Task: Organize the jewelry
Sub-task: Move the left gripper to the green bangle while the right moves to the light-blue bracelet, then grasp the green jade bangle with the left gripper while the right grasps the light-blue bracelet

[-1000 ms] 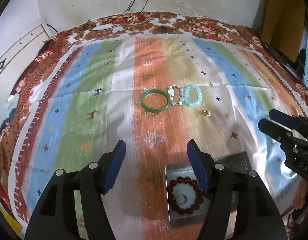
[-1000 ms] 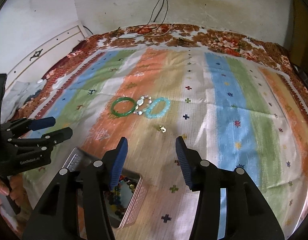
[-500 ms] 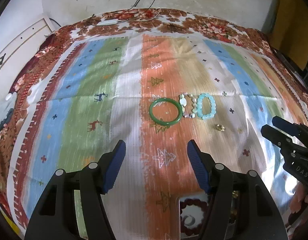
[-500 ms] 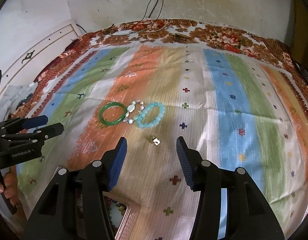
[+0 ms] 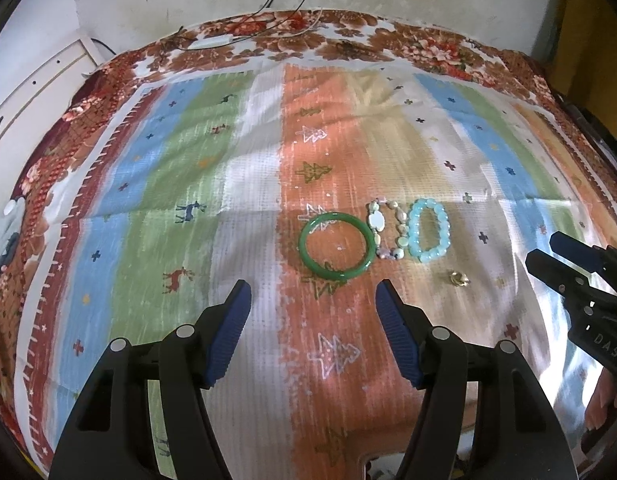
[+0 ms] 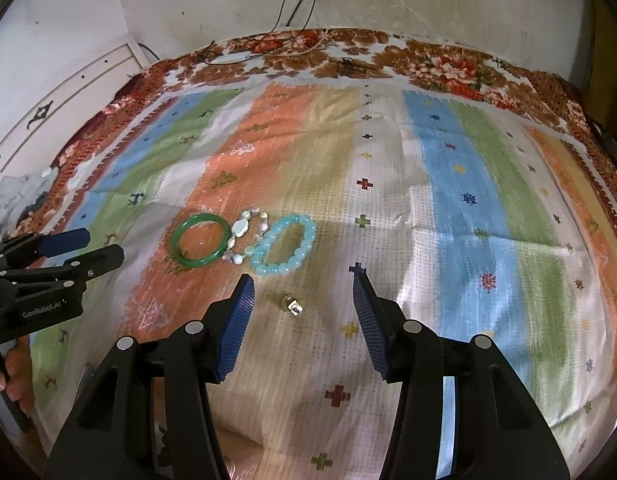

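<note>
On the striped cloth (image 5: 180, 168) three bracelets lie side by side: a green bangle (image 5: 333, 275) (image 6: 196, 263), a bracelet of pale mixed stones (image 5: 378, 222) (image 6: 241, 227), and a light blue bead bracelet (image 5: 428, 257) (image 6: 268, 270). A small gold ring (image 5: 458, 279) (image 6: 291, 305) lies alone, nearer than the blue beads. My left gripper (image 5: 312, 286) (image 6: 102, 245) hovers open just short of the bangle, holding nothing. My right gripper (image 6: 302, 282) (image 5: 544, 248) is open and empty too, and the gold ring sits between its fingertips in the right wrist view.
Only a corner of the metal tin (image 5: 366, 462) shows at the bottom edge. A white power strip (image 5: 212, 42) with cables lies at the far end of the bed against the wall. A white panel (image 6: 68, 92) stands at the left. A person's hand (image 6: 8, 376) holds the left gripper.
Both grippers have moved forward over the cloth toward the jewelry. The tin with the red bead bracelet has slid almost out of view below. Neither gripper's jaws have changed.
</note>
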